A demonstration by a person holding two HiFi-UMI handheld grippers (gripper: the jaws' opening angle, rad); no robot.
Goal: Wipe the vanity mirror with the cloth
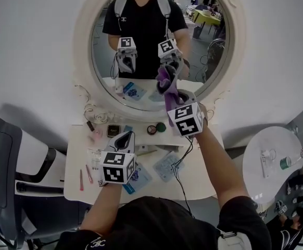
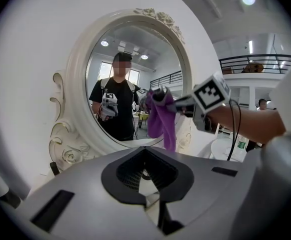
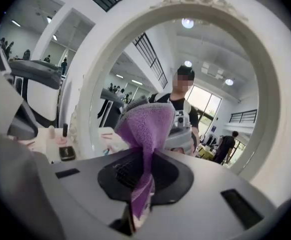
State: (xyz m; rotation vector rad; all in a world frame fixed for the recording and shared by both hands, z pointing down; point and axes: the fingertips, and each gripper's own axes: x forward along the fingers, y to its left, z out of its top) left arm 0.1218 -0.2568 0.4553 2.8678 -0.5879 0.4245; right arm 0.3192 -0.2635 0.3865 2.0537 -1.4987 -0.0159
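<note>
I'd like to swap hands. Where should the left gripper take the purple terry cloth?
Probably the loose tail of the purple terry cloth, approached from the left: it hangs free below the right gripper, whose jaws are shut on the bunched top.

White vanity table (image 1: 74, 190), cluttered. Two pink clips (image 1: 85, 177) lay near the left edge. A dark square compact (image 1: 113, 130) and a round green pot (image 1: 161, 126) sat toward the back. Blue-printed packets (image 1: 167, 165) lay mid-table. A black cable (image 1: 183, 187) trailed over the front.
</note>
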